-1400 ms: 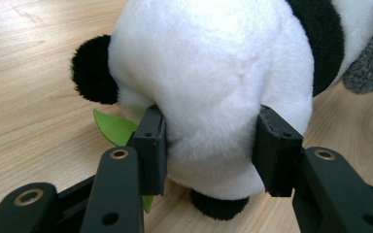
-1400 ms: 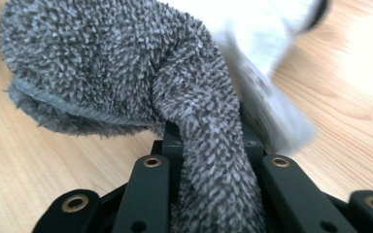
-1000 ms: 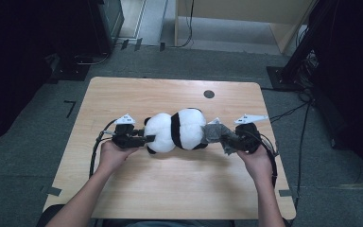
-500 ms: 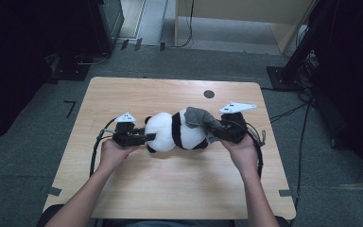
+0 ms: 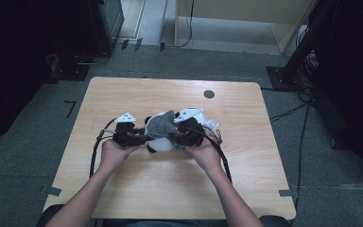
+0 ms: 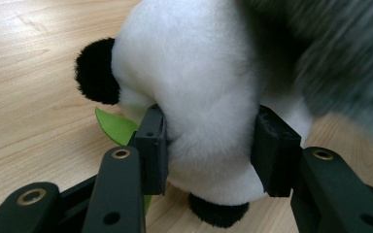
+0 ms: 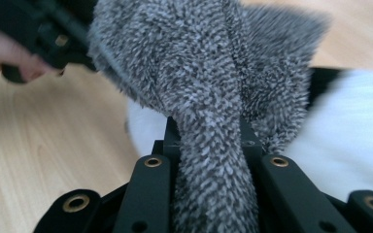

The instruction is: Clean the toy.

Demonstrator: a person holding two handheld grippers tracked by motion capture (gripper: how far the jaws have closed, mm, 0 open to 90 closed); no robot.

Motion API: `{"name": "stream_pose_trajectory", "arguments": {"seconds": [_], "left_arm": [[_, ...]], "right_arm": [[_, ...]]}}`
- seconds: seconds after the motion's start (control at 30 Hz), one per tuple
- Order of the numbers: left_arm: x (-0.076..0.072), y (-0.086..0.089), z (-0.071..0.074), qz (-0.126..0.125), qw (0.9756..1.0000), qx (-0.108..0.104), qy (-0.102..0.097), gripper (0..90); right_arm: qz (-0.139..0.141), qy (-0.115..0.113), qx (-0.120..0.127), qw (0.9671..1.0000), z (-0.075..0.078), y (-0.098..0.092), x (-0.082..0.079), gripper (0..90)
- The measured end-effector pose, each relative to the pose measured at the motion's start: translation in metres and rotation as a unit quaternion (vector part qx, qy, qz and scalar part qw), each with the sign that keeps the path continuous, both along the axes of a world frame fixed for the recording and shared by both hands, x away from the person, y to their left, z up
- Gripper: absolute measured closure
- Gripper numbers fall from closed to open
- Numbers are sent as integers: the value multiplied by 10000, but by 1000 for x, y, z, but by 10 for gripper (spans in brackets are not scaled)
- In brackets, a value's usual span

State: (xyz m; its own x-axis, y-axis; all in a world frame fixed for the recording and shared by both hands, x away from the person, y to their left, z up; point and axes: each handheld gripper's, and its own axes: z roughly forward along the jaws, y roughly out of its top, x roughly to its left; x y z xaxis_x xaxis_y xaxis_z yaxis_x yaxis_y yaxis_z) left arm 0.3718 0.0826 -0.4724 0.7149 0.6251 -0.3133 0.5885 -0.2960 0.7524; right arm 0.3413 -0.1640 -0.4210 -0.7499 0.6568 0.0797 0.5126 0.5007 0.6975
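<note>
Panda plush (image 5: pixel 163 137) lies mid-bench (image 5: pixel 137 94), a bit toward the near edge, between both hands. Grey fuzzy cloth (image 5: pixel 162 124) is draped over its top. Left claw (image 6: pixel 209 145) is clamped on the plush's white body; right claw (image 7: pixel 209 141) is pinched tight on the cloth.

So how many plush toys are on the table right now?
1. A panda toy lies mid-table, its white body pinched by the left gripper; the right gripper pulls a grey cloth over it.
</note>
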Motion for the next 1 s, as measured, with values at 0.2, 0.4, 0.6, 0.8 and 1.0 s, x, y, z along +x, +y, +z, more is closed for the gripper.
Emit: {"name": "stream_pose_trajectory", "arguments": {"seconds": [0.2,0.4,0.6,0.8,1.0], "left_arm": [[-1,0,-1,29,10000,48,16,552],[0,0,0,15,10000,53,20,553],[0,0,0,-17,10000,82,-16,554],[-2,0,0,-40,9999,113,-29,556],[-2,1,0,-39,9999,111,-41,557]], "right_arm": [[269,145,54,9995,-19,10,-9,757],[390,433,246,9980,-38,2,-14,763],[350,557,-346,9972,-54,-3,-20,763],[279,691,-621,9953,-62,-9,-20,762],[172,829,-814,9931,-62,-20,-21,759]]}}
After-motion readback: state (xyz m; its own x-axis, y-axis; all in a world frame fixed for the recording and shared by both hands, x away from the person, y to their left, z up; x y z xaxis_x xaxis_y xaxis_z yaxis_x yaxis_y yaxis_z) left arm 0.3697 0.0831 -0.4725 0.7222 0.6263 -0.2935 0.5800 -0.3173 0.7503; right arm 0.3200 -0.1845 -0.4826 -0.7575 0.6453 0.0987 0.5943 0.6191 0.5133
